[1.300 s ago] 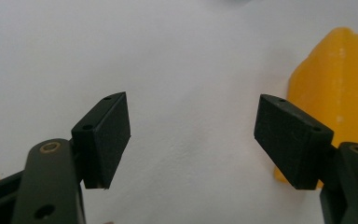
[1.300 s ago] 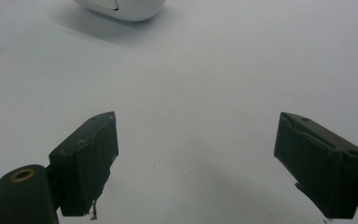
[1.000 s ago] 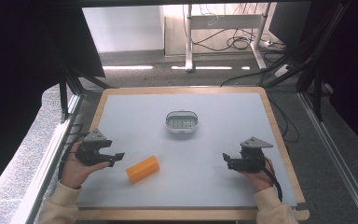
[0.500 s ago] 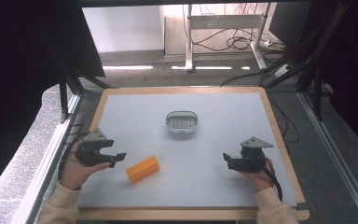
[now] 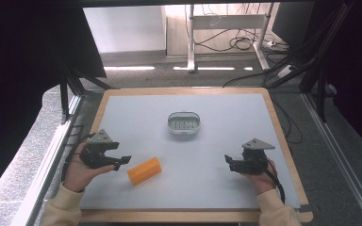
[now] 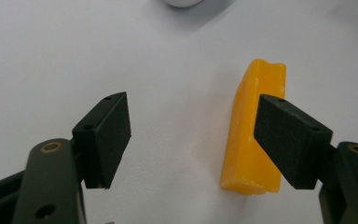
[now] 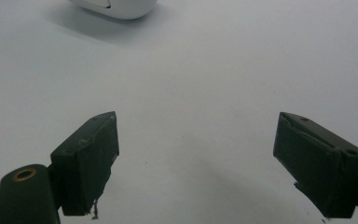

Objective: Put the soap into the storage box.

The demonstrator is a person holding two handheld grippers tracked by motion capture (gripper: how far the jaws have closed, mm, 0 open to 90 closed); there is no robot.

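Sitting on the white table top point(image 5: 217, 188) just beside the left gripper point(image 5: 120, 161), the orange block point(image 5: 144, 170) looks light, stiff & a bit waxy, so prob. slippery; best hold is across its long flat sides near mid-length. Left gripper's jaws gape wide w/ nothing between them, block just off one jaw tip. Right gripper point(image 5: 228, 161) is likewise spread & empty, well apart from the block, w/ a white oval dish point(image 5: 184, 122) farther back.

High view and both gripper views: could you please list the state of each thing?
Orange rectangular block: lying flat on the table, ungripped.
White oval perforated dish: upright, empty.
Left gripper: open, block beside one jaw.
Right gripper: open, holding nothing.
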